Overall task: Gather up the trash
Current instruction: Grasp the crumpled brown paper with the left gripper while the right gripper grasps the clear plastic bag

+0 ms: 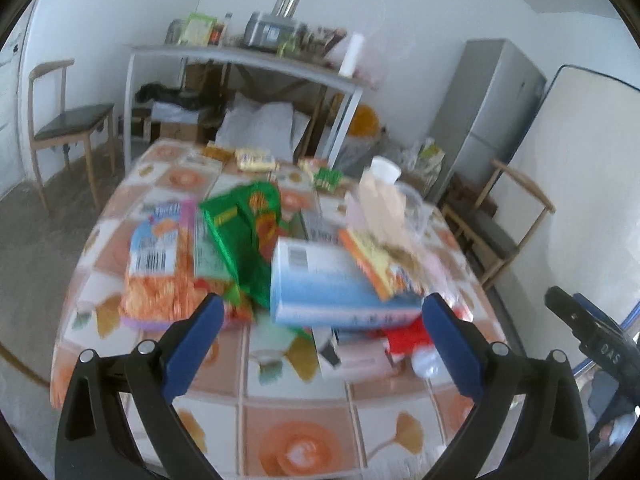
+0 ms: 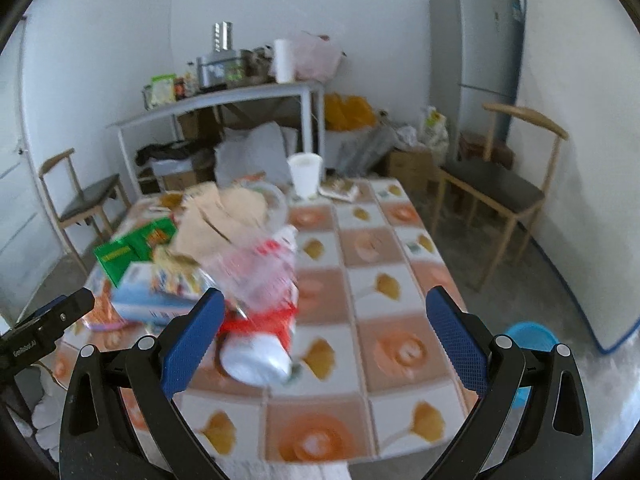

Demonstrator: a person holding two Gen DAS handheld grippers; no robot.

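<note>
so both frames are pretty blurry, but the layout is clear enough. the left gripper [image 1: 323,320] hangs over the near part of the table [image 1: 304,432] with its blue jaws spread wide and nothing between them. just past its fingertips sits the trash pile: an orange snack bag [image 1: 156,264] on the left, a green wrapper [image 1: 240,232] beside it, and a light blue box [image 1: 332,284] to the right with an orange-edged packet [image 1: 376,260] lying on top. a red wrapper [image 1: 404,336] pokes out at the near right of the box.

the right gripper [image 2: 325,320] is also wide open and empty, over the same table. a crumpled clear plastic bottle [image 2: 260,312] with a red label lies just beyond its left finger, next to the blue box. a white paper cup [image 2: 305,174] stands upright at the far edge. a blue basin [image 2: 530,338] sits on the floor off to the right, near a wooden chair [image 2: 496,188]
</note>
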